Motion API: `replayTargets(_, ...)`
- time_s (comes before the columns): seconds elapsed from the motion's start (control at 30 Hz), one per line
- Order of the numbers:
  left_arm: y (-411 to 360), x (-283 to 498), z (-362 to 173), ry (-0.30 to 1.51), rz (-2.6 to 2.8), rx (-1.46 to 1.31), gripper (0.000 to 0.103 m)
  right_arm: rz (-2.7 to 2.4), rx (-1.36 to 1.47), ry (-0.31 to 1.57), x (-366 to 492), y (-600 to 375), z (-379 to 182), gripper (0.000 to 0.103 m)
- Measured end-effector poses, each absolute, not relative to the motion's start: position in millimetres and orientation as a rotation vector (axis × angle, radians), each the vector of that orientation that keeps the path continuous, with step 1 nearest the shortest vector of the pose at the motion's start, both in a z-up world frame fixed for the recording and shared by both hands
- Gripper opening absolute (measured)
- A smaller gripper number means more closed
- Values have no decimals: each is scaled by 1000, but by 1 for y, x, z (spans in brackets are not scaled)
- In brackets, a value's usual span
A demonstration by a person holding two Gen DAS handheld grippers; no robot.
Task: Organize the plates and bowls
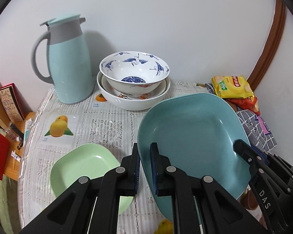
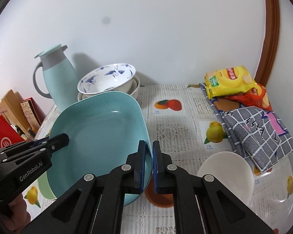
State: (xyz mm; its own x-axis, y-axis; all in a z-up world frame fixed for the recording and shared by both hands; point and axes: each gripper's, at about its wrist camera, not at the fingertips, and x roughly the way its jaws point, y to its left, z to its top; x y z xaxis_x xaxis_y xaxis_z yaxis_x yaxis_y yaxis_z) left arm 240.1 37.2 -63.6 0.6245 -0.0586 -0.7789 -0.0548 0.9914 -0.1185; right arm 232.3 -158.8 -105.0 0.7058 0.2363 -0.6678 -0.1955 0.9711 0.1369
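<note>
Teal speckled squarish plastic plate hangs between my two grippers, lifted off the table and tilted, its hollow facing me. My left gripper is clenched on its near left rim, one pad inside and one outside; my right gripper grips the opposite rim the same way, so the plate's long axis runs roughly from one hand to the other. Neither hand is nearer; both carry it equally.

Just below and left of the plate lies the pale green squarish plastic plate, flat on the lace-patterned tablecloth with fruit prints. To the right, near my right gripper, a plain white bowl sits close by, with a small brown round thing under the jaws that I cannot identify.

Farther back stands the stack: a blue-and-white crane-patterned porcelain bowl nested in a shallow white dish with orange motifs. The stack lies ahead and left of the held plate, and the cloth between them is open. I judge the crowding comes at the edges: the pale teal thermos jug just left of the stack, and the checked grey cloth and yellow snack bag at right.
</note>
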Motion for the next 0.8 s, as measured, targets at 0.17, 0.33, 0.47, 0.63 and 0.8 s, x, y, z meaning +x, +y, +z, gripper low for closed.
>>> replayTargets(0.17, 40, 223, -51, 879, 11, -128, 11, 248, 63, 732, 214, -159, -93, 7)
replayTargets(0.33, 45, 207, -40, 862, 19, -132, 10, 257, 69, 717, 201, -156, -85, 7)
replayTargets(0.47, 49, 197, -35, 852, 27, -136, 10, 266, 71, 706, 191, -153, -79, 7)
replayTargets(0.63, 55, 188, -32, 845, 36, -139, 11, 275, 69, 701, 184, -148, -75, 7)
replayTargets(0.8, 63, 180, -31, 842, 51, -147, 11, 290, 65, 696, 179, -140, -72, 7)
